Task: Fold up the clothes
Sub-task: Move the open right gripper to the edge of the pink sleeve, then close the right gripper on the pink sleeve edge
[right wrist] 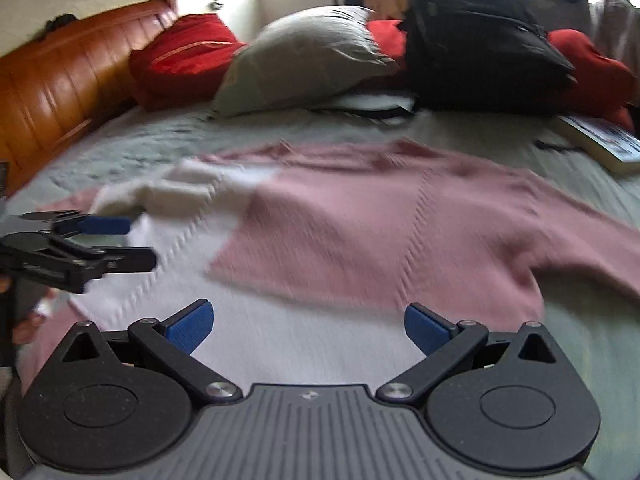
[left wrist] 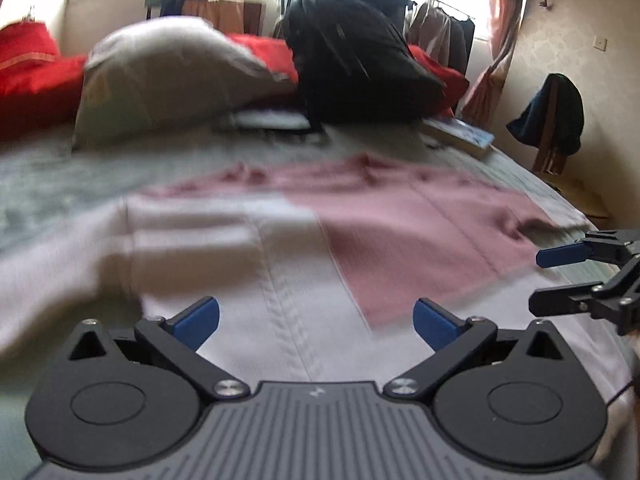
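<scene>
The sweater (right wrist: 360, 240), a knit in pink and white blocks, lies spread flat on the grey-green bedspread (right wrist: 132, 140), roughly mid-bed, hem toward the near edge and neckline toward the pillows. In the right wrist view one sleeve runs off to the right; on the left, a white sleeve looks already turned in across the body, though blur leaves that uncertain. Laying it out flat is sensible — it gives both tools clear edges to work from.

Clutter is confined to the head of the bed: a grey pillow (right wrist: 304, 60), red cushions (right wrist: 184, 56), a black backpack (right wrist: 484, 40) and a book (right wrist: 600, 140) near the far right corner. None touches the garment, so the working area is unobstructed.

Left gripper (left wrist: 316, 320): jaws wide apart, nothing between them, hovering low over the white panel near the hem and pointing up the bed. Right gripper (right wrist: 308, 324): likewise spread wide and empty, above the hem where white meets pink. Each is visible from the other's camera, level and side by side, the pair standing close together over the near edge. A bit of a hand (right wrist: 28, 324) shows under the left tool.

Assessment: the poses suggest both are set to take the hem. Both views are motion-blurred — fine detail of the knit and of any contact with the cloth cannot be confirmed.
</scene>
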Motion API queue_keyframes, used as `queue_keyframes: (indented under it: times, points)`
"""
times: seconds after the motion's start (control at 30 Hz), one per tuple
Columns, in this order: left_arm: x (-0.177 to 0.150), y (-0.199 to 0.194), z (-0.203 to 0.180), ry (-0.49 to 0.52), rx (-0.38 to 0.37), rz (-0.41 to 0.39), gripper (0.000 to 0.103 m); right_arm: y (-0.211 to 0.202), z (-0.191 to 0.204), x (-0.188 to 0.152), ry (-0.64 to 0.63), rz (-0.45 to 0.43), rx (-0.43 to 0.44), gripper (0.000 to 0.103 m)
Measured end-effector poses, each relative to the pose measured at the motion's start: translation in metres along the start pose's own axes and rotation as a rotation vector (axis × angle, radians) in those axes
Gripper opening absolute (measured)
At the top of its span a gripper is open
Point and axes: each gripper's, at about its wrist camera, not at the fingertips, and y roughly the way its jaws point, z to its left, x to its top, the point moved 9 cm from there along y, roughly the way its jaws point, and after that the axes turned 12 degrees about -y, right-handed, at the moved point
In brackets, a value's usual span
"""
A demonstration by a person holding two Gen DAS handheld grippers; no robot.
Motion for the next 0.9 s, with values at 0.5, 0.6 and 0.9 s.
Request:
queue_keyframes:
  times: [0.5, 0.6, 0.9]
  points:
    - [-0.011, 0.053, 0.032, -0.085, -0.093, 0.081, 0.102, 0.132, -0.038, 0.110, -0.154, 0.019, 0.058, 0.082]
    - [-0.011, 0.047, 0.034, -0.090, -0.091, 0.079, 0.102, 0.166, -0.044, 0.129, -0.196, 0.038, 0.047, 0.074]
    - [-0.002, 0.025, 0.051, -0.081, -0.012, 0.027, 0.102, 0.243, -0.015, 0.172, -0.278, 0.033, 0.248, 0.065]
